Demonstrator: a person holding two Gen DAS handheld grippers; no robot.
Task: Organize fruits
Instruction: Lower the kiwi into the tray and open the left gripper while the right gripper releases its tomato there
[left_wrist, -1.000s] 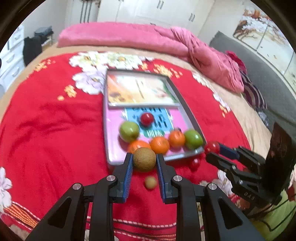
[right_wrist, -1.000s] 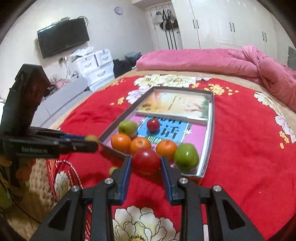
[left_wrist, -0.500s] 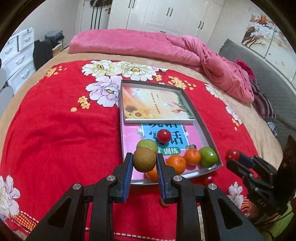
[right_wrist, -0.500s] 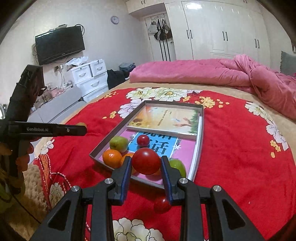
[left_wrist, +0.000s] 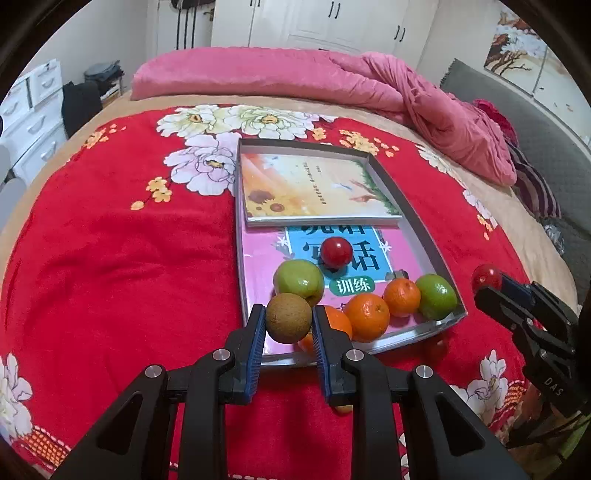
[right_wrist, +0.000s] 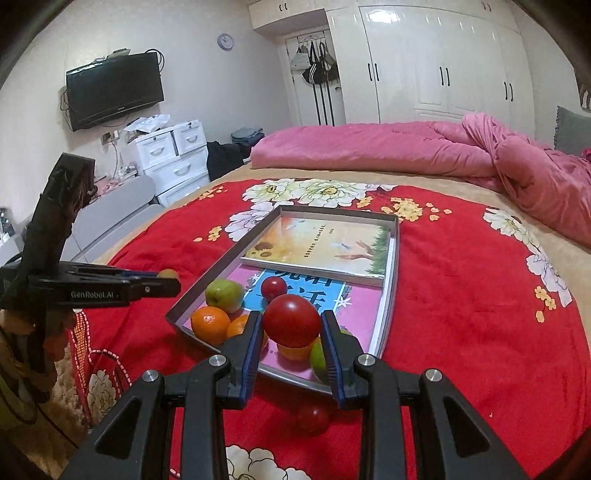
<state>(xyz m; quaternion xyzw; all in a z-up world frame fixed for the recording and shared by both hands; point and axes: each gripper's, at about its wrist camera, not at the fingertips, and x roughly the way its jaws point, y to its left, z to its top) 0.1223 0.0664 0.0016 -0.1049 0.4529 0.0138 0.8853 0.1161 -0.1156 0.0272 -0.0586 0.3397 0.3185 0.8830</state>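
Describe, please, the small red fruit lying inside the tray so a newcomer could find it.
On the red floral blanket sits a grey tray holding books. The small red fruit rests on the blue book cover, just beyond a green apple; it alone in the tray is red.

Brown kiwi (left_wrist: 288, 322) and red tomato (right_wrist: 292, 320) held above tray (left_wrist: 424, 232); apples, oranges, small red fruit inside

Bed (left_wrist: 110, 258), red floral blanket: grey tray (left_wrist: 417, 218), pink quilt (left_wrist: 295, 77), loose red fruit (right_wrist: 312, 419).

Both wrist cameras look down, fairly near, sharing the tray (left_wrist: 424, 218).
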